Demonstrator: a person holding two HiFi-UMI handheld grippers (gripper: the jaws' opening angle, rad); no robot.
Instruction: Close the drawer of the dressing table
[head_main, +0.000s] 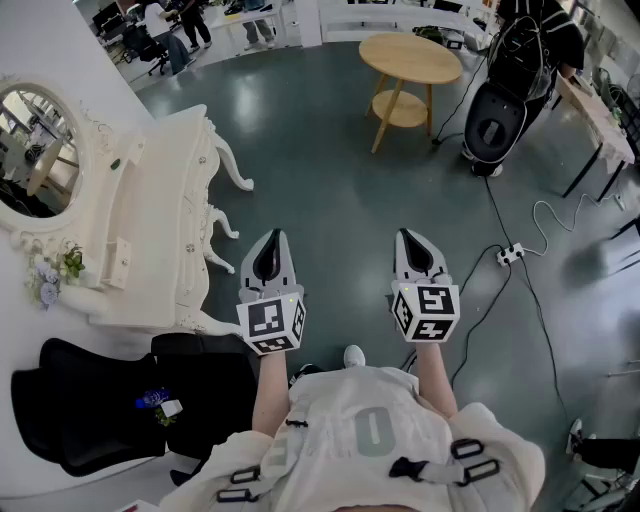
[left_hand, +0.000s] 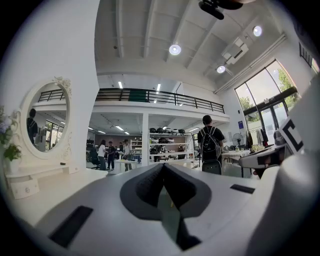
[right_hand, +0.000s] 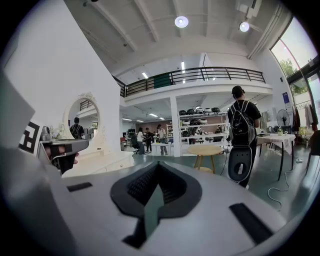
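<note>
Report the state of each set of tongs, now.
Left tongs: closed, nothing held.
Right tongs: closed, nothing held.

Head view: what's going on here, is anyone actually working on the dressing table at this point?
Not yet. A person stands beside the white dressing table with a gripper in each hand. The left gripper and the right gripper are both shut with nothing between their jaws. They are held out over the floor, apart from the table and touching none of its drawers. Whether a drawer stands open cannot be told from here.
</note>
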